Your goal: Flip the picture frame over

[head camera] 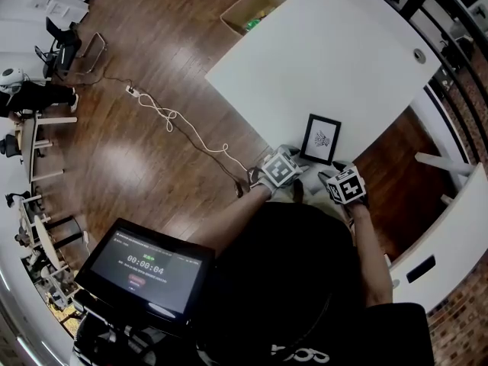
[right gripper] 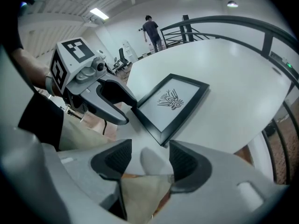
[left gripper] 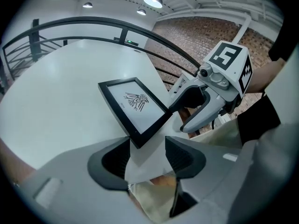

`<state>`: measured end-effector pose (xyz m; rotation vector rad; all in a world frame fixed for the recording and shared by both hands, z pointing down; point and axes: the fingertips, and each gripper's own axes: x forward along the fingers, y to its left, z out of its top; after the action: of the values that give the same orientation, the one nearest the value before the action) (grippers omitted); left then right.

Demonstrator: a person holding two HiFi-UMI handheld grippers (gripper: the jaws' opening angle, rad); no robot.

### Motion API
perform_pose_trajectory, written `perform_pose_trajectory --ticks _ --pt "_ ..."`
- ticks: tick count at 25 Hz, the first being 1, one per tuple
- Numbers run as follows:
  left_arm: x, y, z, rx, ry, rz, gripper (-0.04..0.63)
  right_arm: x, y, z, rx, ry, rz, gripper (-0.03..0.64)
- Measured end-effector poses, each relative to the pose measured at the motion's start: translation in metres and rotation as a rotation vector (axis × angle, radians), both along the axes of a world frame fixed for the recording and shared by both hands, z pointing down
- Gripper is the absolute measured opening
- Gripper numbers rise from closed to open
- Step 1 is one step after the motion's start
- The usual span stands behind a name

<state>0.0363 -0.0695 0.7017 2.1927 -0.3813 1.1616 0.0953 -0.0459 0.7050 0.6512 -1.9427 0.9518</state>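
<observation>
Your left tool stands with its jaws wide apart and has hold of nothing. Only bare tabletop and that tabletop's near edge show between its pads. Your right tool is in the same condition: jaws fully spread, no object gripped.

The picture frame lies flat on the white tabletop just ahead of both tools, printed side up, with a black border around a pale sheet bearing a small dark drawing. Seen from the left tool, the nearest corner of the picture frame points straight at the gap between the jaws, just beyond the tips. Seen from the right tool, another corner sits just ahead of the jaw gap in the same way. No pad presses on the picture frame.

The two tools flank the picture frame. The right tool lies beside the frame's right edge and the left tool beside its left edge, and each has its jaw tips close to the border. Contact cannot be confirmed in either view.

From the head view, both tools sit at the tabletop's near edge, with wooden floor beyond.
</observation>
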Motion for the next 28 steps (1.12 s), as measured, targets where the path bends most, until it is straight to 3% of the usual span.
perform_pose_trajectory --ticks 10,28 --pt "-0.003 -0.003 0.002 -0.01 0.014 -0.043 0.258 -0.007 0.001 0.002 -0.006 -0.005 -0.009 0.233" --pt "-0.001 -0.003 -0.051 0.052 0.158 -0.075 0.249 -0.009 0.0 -0.046 0.149 -0.021 -0.036 0.233"
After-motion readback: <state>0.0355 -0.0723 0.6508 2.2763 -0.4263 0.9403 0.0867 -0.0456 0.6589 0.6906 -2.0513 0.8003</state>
